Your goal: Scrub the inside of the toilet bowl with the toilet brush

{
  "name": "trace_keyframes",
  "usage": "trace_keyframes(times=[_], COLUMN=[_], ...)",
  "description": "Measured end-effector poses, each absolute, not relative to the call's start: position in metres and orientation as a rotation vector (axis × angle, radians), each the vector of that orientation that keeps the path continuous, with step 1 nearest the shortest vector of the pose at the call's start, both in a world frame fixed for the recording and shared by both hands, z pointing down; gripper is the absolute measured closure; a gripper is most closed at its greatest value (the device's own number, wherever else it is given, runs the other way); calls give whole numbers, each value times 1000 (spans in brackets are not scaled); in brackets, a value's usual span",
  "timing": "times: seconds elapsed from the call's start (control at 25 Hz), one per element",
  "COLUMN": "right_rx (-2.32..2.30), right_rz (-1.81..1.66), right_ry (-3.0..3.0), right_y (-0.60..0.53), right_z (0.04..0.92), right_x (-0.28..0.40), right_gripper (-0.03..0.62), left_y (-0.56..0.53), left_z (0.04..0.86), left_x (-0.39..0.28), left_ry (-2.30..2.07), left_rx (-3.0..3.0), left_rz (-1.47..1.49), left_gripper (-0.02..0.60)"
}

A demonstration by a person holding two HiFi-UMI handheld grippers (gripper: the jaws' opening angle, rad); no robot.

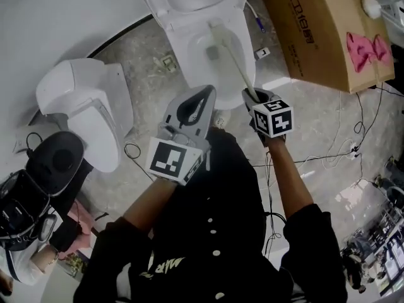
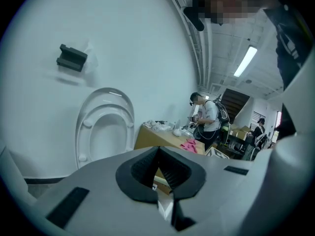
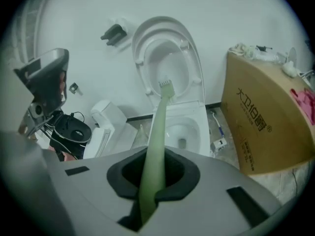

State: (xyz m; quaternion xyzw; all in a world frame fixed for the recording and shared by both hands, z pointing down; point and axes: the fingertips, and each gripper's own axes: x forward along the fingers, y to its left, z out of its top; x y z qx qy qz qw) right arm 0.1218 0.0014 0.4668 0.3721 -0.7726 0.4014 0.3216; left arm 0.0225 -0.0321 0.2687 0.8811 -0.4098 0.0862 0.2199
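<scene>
Head view: holds the toilet brush (image 1: 235, 62) slanted from right gripper (image 1: 255, 95) down into the toilet bowl (image 1: 189, 49), left gripper (image 1: 207, 92) hovering near the front rim. Left gripper view: pressed together on nothing, pointed towards the raised seat (image 2: 106, 127). Right gripper view: pinching the brush's pale green handle, bristle end out over the bowl.

Head cam: steeply down over left gripper (image 1: 203, 96) and right gripper (image 1: 254, 95), toilet (image 1: 180, 40) just beyond the fingertips (image 1: 208, 91). Right gripper cam: close behind its jaws, facing along the toilet brush (image 3: 156, 132) at bowl (image 3: 184, 129), raised seat (image 3: 142, 68), cardboard box (image 3: 261, 127); all shared with head cam. Left gripper cam: tilted up past its fingers, sharing seat, box, wall (image 2: 123, 43) with the right cam
</scene>
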Motion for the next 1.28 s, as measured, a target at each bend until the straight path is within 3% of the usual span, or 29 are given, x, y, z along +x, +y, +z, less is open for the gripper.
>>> trace_keyframes(times=[0.24, 0.76, 1.28], right_rx=[1120, 1345, 1436], right_rz=[907, 441, 125], right_ry=[-2233, -2553, -2775], right_y=[-4, -26, -31], right_z=[341, 136, 17], right_x=[142, 128, 114], right_gripper=[559, 559, 559], left_y=[-25, -41, -34], left_z=[188, 78, -13], left_x=[46, 28, 24], left_ry=[-1178, -1206, -1249], left_rx=[2506, 2589, 2723], left_rz=[209, 57, -56], left_gripper=[555, 555, 555])
